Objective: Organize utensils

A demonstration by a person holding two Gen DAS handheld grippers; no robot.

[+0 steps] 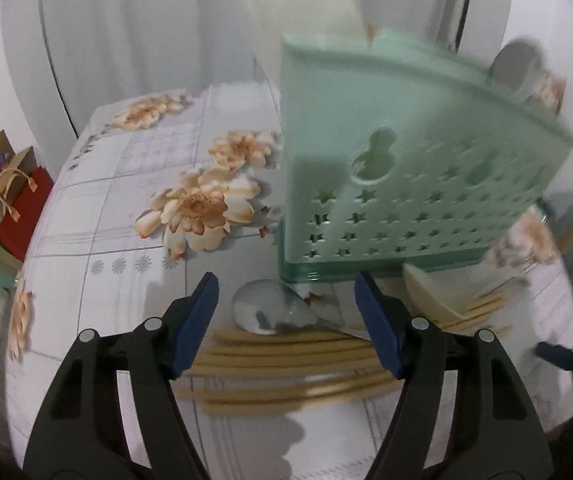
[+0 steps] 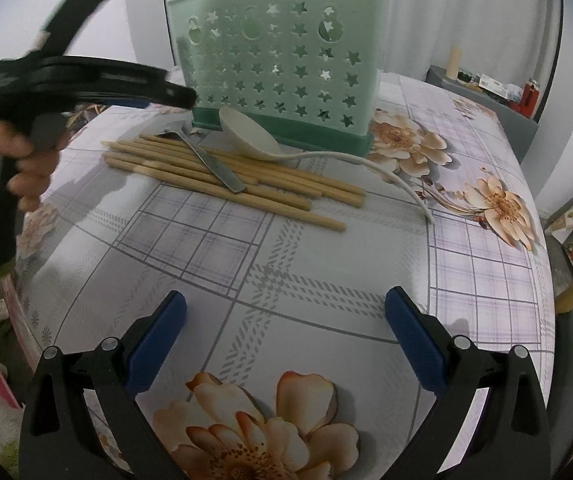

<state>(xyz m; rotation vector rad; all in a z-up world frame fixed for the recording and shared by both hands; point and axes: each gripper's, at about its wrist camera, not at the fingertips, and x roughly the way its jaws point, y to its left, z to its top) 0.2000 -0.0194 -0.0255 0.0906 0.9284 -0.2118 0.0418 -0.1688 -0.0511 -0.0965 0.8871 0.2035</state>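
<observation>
A green utensil holder with star holes [image 2: 278, 68] stands at the far side of the table; it also shows close up in the left wrist view [image 1: 398, 168]. In front of it lie several wooden chopsticks [image 2: 230, 174], a metal spoon [image 2: 210, 160] and a cream ladle [image 2: 250, 136] with a long thin handle. My left gripper [image 1: 286, 320] is open, just above the metal spoon's bowl [image 1: 266, 308] and the chopsticks [image 1: 286, 364]. From the right wrist view the left gripper [image 2: 166, 94] hovers over the spoon's bowl end. My right gripper [image 2: 286, 340] is open and empty, low over bare tablecloth.
The table carries a flowered, checked cloth [image 2: 286, 264]. Paper bags [image 1: 10, 196] stand on the floor past the table's left edge. A grey cabinet with small items [image 2: 490, 92] is behind the table at the right. A curtain hangs behind.
</observation>
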